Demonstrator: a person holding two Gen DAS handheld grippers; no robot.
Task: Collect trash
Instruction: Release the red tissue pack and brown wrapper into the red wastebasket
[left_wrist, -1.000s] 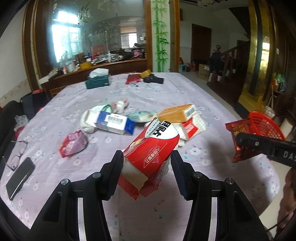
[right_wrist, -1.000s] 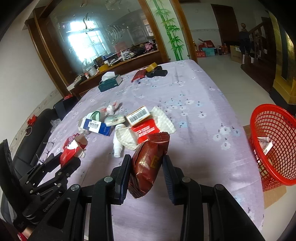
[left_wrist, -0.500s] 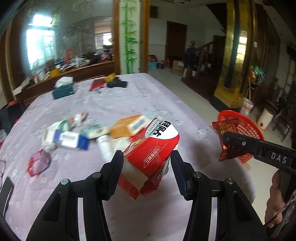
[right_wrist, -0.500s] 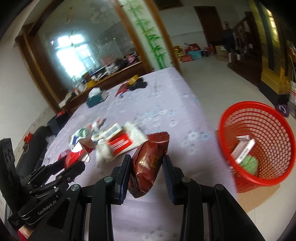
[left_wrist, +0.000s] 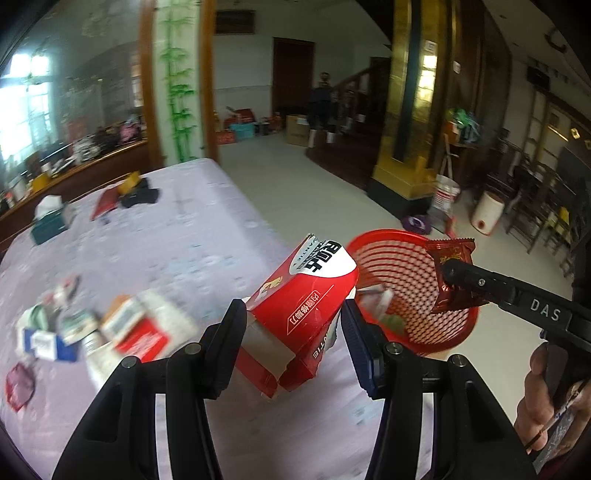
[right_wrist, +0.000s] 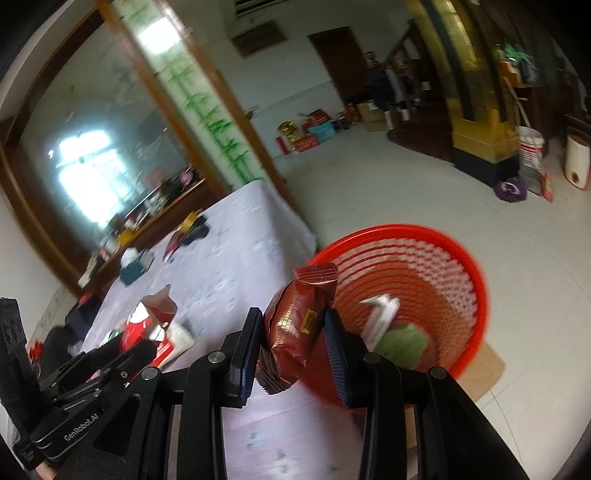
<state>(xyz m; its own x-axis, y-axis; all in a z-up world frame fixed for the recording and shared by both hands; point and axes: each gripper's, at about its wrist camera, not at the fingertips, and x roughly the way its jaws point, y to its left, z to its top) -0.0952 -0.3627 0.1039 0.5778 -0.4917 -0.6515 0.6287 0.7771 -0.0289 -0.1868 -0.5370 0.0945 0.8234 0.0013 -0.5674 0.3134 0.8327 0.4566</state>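
My left gripper (left_wrist: 293, 325) is shut on a torn red and white carton (left_wrist: 299, 317), held above the table's right edge. My right gripper (right_wrist: 293, 341) is shut on a dark red snack packet (right_wrist: 297, 328); the packet also shows in the left wrist view (left_wrist: 452, 277), over the red mesh basket (left_wrist: 406, 273). The basket (right_wrist: 443, 288) stands on the floor beside the table and holds a white wrapper and something green. My left gripper with its carton shows at the lower left of the right wrist view (right_wrist: 136, 339).
A pile of boxes and wrappers (left_wrist: 88, 328) lies on the purple flowered tablecloth (left_wrist: 166, 251). A green tissue box (left_wrist: 50, 221) and dark items (left_wrist: 138, 194) sit at the far end. The basket rests on cardboard (right_wrist: 484, 369). Buckets (left_wrist: 487, 212) stand on the floor beyond.
Both grippers have swung right, from over the table towards the red basket, each still holding its item. The snack packet is now over the basket's rim.
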